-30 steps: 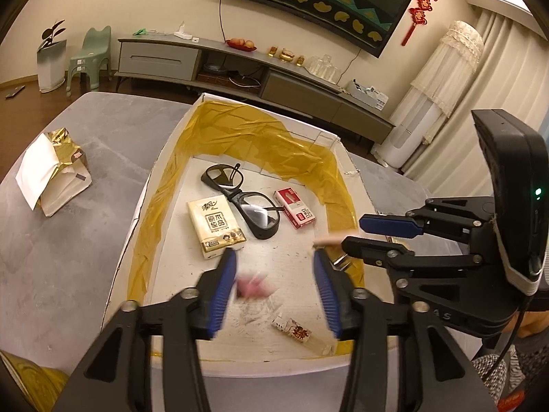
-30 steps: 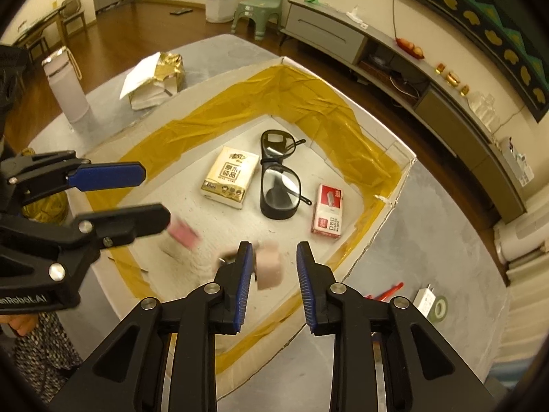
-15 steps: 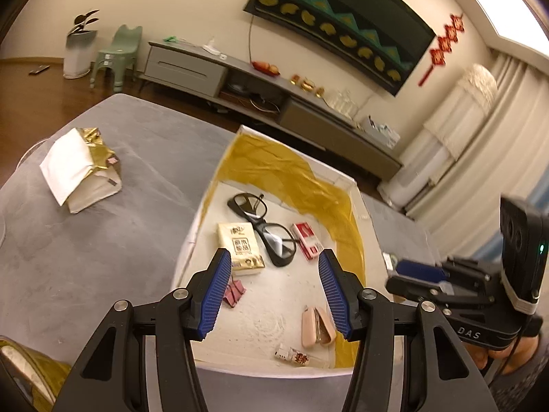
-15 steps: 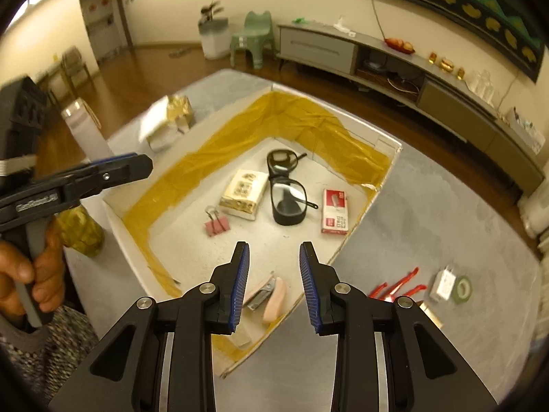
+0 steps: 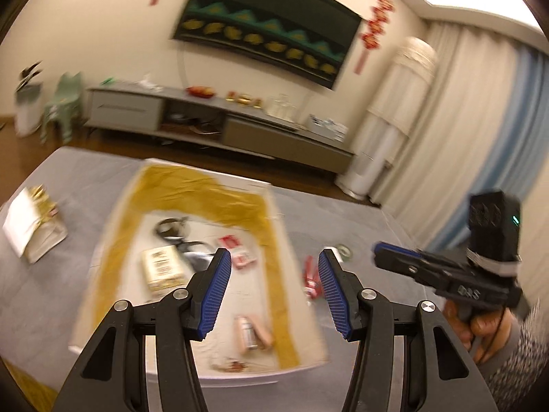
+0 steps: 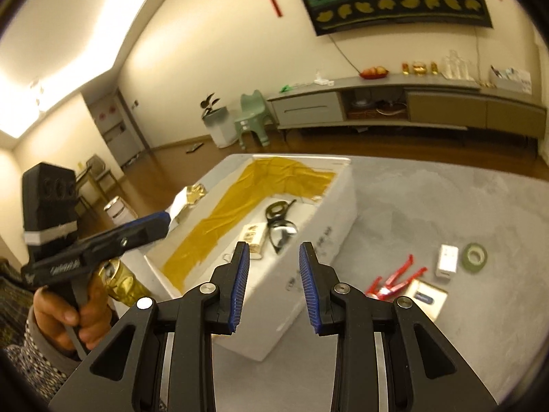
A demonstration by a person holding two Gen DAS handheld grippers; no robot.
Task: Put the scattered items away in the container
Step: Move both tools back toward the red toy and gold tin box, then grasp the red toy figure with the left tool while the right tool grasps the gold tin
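Both grippers pulled back, raised above white foam box (image 6: 322, 226) with yellow lining.
Left gripper (image 5: 271, 292) and right gripper (image 6: 271, 285) gape wide, empty; red clips (image 6: 394, 278) lie outside on grey table (image 6: 446, 199), glasses (image 6: 279, 223) inside.

I see the box (image 6: 329, 206) mid-table (image 6: 446, 213); inside it glasses (image 6: 279, 223) toward the far end, a packet (image 6: 254, 237) left of them, a clip (image 5: 252, 334) at the near right corner. Right of the box: pliers (image 6: 394, 278), tape roll (image 6: 474, 256), plug (image 6: 447, 257).
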